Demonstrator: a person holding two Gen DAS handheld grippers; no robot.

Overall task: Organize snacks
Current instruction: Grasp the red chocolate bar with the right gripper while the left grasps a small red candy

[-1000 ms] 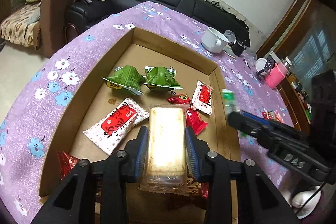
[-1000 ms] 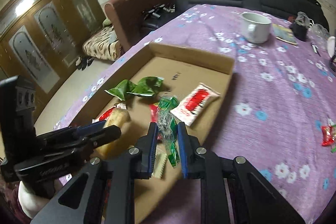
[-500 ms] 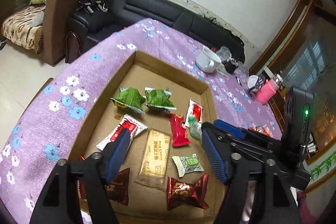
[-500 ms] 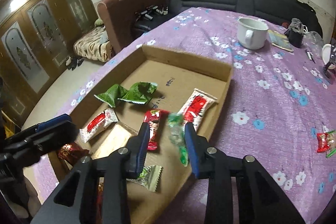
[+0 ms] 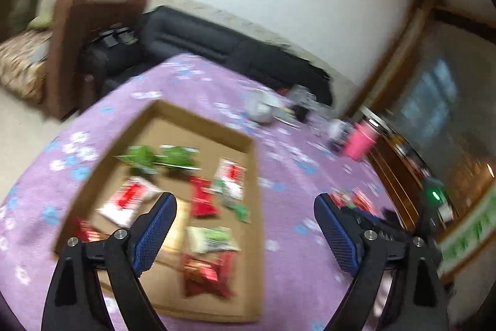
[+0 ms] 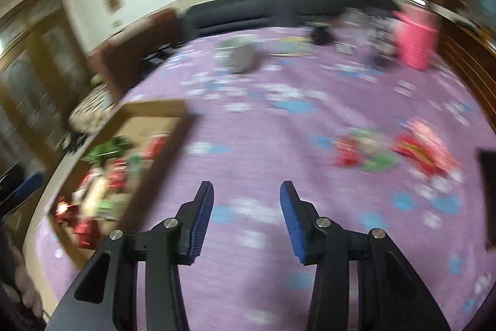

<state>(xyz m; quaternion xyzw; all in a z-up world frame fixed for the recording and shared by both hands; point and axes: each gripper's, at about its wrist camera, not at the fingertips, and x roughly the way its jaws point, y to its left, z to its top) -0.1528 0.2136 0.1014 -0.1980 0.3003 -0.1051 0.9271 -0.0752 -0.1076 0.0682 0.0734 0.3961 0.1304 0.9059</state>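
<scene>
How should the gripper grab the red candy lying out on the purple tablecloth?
Judging from the blurry view, come straight down with the open right gripper and pinch the red candy across its puffy middle. It lies flat on the tablecloth, a green wrapper close beside it.

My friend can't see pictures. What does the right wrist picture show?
The right tool is open and empty above a purple flowered tablecloth. Loose snacks lie ahead on the right, and a cardboard tray of snacks sits left. Everything is blurry.
</scene>
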